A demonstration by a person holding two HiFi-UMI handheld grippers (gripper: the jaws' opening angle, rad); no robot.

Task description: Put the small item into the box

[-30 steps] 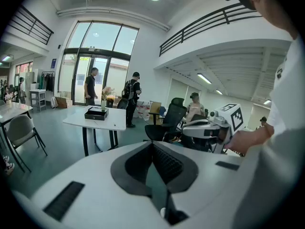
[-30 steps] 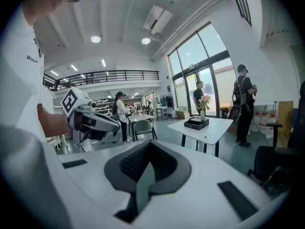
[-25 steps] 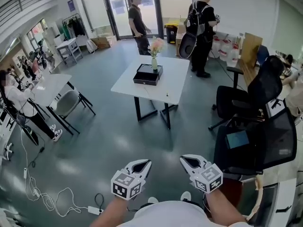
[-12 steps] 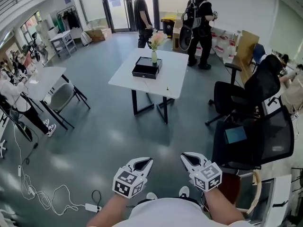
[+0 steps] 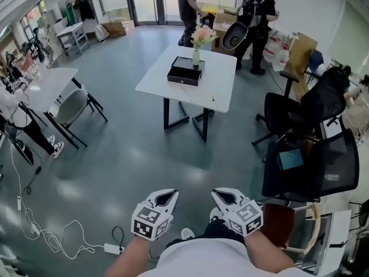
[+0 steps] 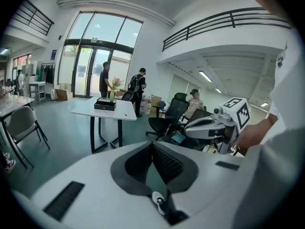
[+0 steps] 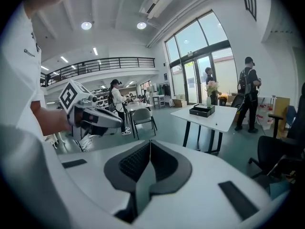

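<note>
A white table (image 5: 222, 82) stands far ahead across the floor. A black box (image 5: 184, 73) lies on it, with a vase of flowers (image 5: 196, 55) just behind. A tiny small item (image 5: 213, 98) lies near the table's front right edge. My left gripper (image 5: 166, 195) and right gripper (image 5: 221, 194) are held low near my body, far from the table, both shut with nothing in them. In the left gripper view the jaws (image 6: 152, 145) meet, and the box (image 6: 105, 104) shows far off. The right gripper view shows its shut jaws (image 7: 150, 145), the box (image 7: 201, 110) and the small item (image 7: 216, 124).
Black office chairs (image 5: 300, 117) stand to the right of the path. On the left are a second table (image 5: 43, 88) and a grey chair (image 5: 72, 105). A cable with a power strip (image 5: 106, 248) lies on the floor. Two people (image 5: 256, 13) stand behind the table.
The view has swung, so the table now sits further right. Both grippers stay low and shut and have drawn a little closer together. The people behind the table have shifted.
</note>
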